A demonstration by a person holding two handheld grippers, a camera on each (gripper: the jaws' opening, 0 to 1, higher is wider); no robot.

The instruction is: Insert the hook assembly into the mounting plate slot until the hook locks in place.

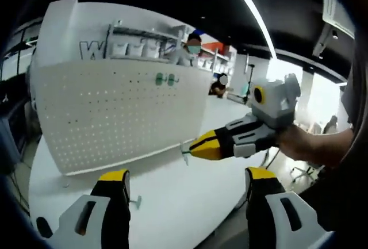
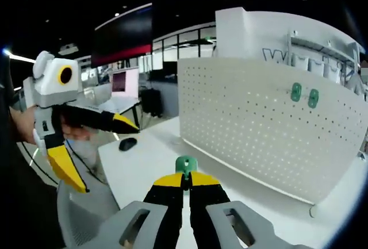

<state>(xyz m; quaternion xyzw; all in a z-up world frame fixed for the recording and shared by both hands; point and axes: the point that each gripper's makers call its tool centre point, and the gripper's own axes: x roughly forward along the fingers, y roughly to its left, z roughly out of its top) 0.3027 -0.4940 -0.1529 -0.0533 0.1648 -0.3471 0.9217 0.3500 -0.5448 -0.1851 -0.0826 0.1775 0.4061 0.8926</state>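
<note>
Right gripper view | my right gripper (image 2: 186, 181) is clamping the green hook (image 2: 186, 164), aiming it toward the pegboard (image 2: 259, 128) | my left gripper (image 1: 187, 188) is hanging open, empty.

The mounting plate (image 1: 115, 111) stands upright on the tabletop (image 1: 167, 197), ahead of my left gripper (image 1: 187, 188). Two hooks (image 1: 165, 79) sit side by side on the plate's upper part, toward its right in the left gripper view. My right gripper (image 1: 192, 148) enters that view from the right, its tips near the plate's lower right corner. In the right gripper view, the hook assembly (image 2: 186, 165) sits between the tips of my right gripper (image 2: 186, 181), the plate (image 2: 270, 122) ahead and to the right, my left gripper (image 2: 109, 157) off to the left. A small object (image 2: 127, 144) lies on the tabletop left of the plate.
</note>
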